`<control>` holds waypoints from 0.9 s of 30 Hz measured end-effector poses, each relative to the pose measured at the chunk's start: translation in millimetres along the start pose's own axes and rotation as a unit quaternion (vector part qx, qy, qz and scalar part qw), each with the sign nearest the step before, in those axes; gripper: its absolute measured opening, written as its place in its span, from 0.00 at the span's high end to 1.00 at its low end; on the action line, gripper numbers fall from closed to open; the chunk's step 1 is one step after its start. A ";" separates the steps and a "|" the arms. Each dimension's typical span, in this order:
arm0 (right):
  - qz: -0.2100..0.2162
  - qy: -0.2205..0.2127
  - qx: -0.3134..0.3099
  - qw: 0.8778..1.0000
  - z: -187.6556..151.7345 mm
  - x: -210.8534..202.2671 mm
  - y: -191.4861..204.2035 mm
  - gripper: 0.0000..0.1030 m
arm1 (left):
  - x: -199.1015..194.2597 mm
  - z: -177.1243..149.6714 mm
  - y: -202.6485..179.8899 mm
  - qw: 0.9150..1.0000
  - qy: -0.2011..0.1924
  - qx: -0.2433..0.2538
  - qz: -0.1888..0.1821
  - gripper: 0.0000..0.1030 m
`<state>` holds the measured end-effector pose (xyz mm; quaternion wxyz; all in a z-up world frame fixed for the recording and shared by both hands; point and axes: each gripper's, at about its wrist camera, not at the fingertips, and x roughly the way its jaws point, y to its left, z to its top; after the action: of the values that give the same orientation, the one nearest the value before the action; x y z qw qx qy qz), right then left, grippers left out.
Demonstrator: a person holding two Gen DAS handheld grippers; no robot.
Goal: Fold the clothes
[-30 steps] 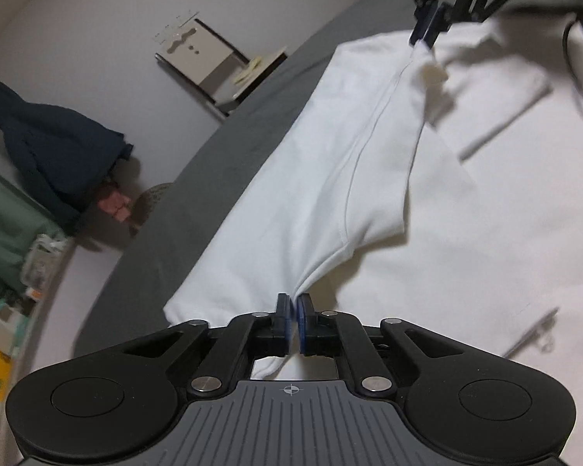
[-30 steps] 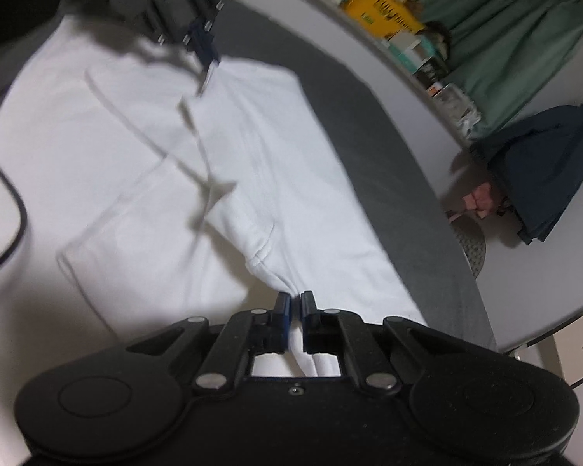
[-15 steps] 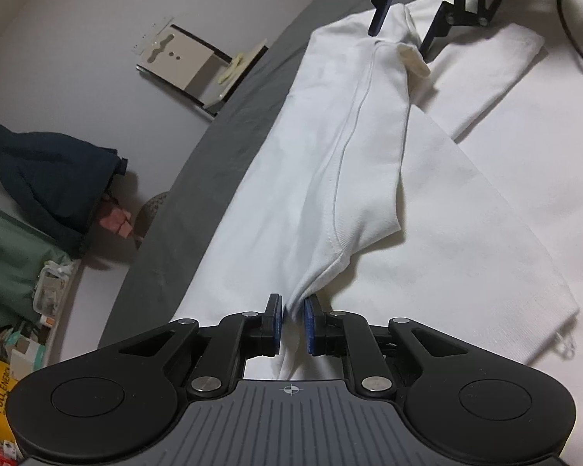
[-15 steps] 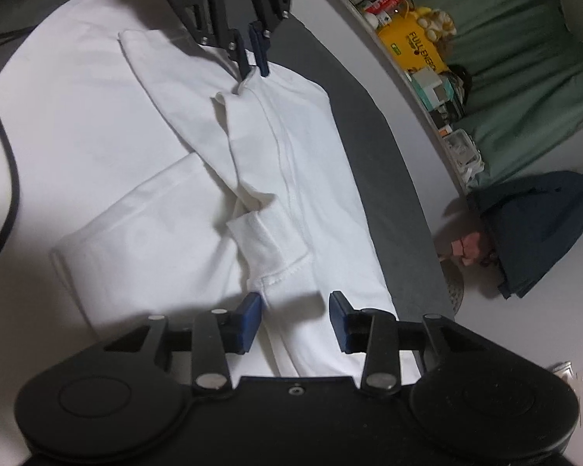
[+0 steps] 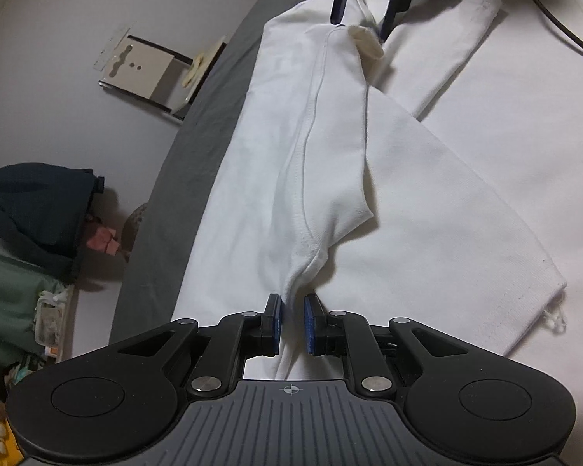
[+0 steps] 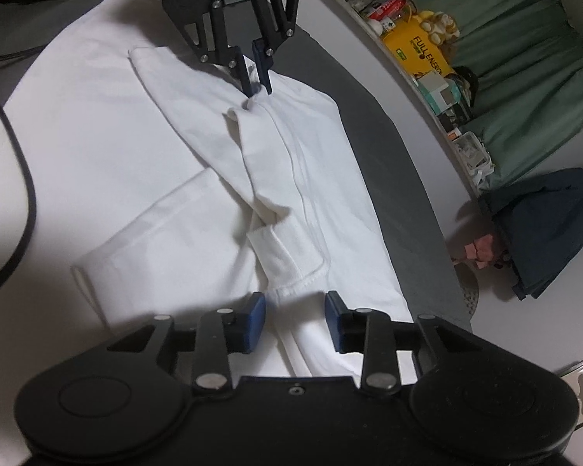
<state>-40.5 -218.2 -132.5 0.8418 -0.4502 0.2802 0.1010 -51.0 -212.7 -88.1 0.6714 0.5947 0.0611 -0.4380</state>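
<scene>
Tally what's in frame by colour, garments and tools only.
White: 1, the white shirt on the grey surface
Dark navy: 1, the dark garment hanging by the wall
Black with blue pads: 2, the left tool and the right tool, both open
Total: 4

We see dim, soft indoor light. The white garment (image 5: 427,202) looks bright, nearly washed out. Fisheye curvature bends the edges, and the corners darken and blur.
</scene>
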 end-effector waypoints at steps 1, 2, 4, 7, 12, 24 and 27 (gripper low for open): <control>-0.002 -0.001 -0.003 1.000 1.1 1.3 1.2 0.68 | 1.8 2.2 -0.6 1.000 0.000 -0.001 0.002 0.87; -0.002 -0.002 -0.002 1.000 1.9 2.6 1.3 0.68 | 3.6 4.4 -1.1 1.000 0.001 -0.001 0.003 0.87; 0.003 -0.007 0.010 1.000 2.4 5.1 -1.4 0.68 | 7.3 8.9 -2.6 1.000 0.002 -0.001 0.007 0.87; 0.014 -0.009 0.027 1.000 1.7 5.6 -5.1 0.73 | 12.2 15.1 -9.1 0.999 0.008 0.028 0.020 0.87; 0.028 -0.012 0.053 0.998 0.0 -2.2 -14.9 0.89 | 6.0 14.9 -4.4 1.000 -0.009 0.001 0.011 0.93; 0.095 0.010 0.105 0.990 -11.4 -12.9 -27.5 0.82 | -5.7 -2.2 3.2 0.996 -0.001 -0.084 -0.031 0.95; 0.107 0.002 0.142 0.984 -19.4 -17.8 -38.0 0.68 | -6.3 -10.7 8.9 0.990 -0.008 -0.140 -0.034 0.93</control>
<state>-46.4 -254.4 -104.3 0.8809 -0.2932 0.3404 0.1489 -44.3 -201.2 -80.7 0.7330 0.4889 0.1368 -0.4527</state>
